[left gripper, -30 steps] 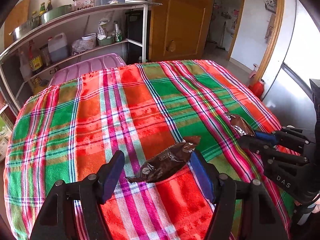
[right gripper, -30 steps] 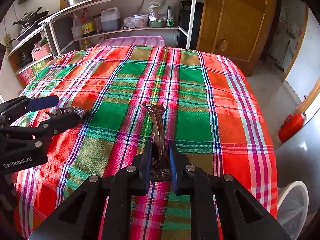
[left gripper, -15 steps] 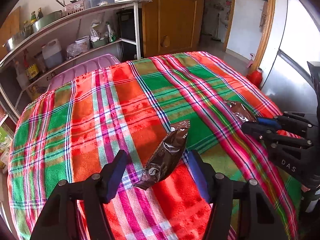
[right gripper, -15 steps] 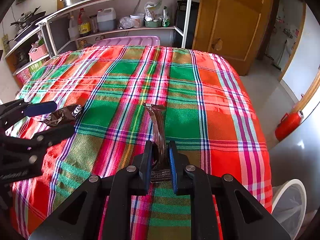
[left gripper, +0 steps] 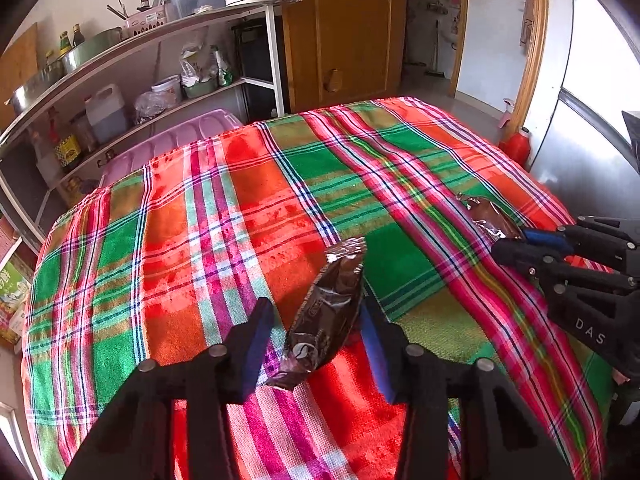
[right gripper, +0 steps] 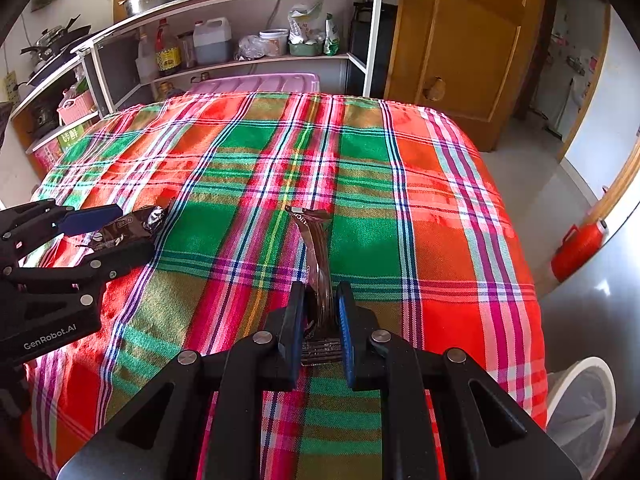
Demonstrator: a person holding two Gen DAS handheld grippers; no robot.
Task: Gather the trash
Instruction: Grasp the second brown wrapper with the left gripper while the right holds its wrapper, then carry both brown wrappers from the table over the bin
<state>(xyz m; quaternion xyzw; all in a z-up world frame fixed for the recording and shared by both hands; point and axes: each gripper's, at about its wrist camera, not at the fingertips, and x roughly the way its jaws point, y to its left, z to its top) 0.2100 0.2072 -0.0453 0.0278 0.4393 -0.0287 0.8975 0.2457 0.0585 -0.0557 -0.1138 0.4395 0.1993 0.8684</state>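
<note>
A dark brown snack wrapper (left gripper: pixel 328 312) lies on the plaid tablecloth (left gripper: pixel 200 240), lengthwise between the fingers of my left gripper (left gripper: pixel 316 340). Its jaws are closing around the wrapper. The right pad touches the wrapper, and a narrow gap shows at the left pad. In the right wrist view the same wrapper (right gripper: pixel 124 228) sits between the left gripper's (right gripper: pixel 108 236) fingers. My right gripper (right gripper: pixel 318 320) is shut on a second brown wrapper (right gripper: pixel 318 256), which stands on edge above the cloth. From the left wrist view, that wrapper (left gripper: pixel 486 216) pokes out past the right gripper (left gripper: pixel 516 242).
A white bin (right gripper: pixel 580 400) stands on the floor past the table's right edge, near a red container (right gripper: pixel 576 248). Behind the table are a metal shelf rack (right gripper: pixel 248 20) with bottles and pots, a pink lid (right gripper: pixel 256 82) and a wooden door (right gripper: pixel 460 40).
The left jaws have narrowed around the wrapper, which turned from lying crosswise to lengthwise between the fingers. The right gripper kept its grip and stayed put.
</note>
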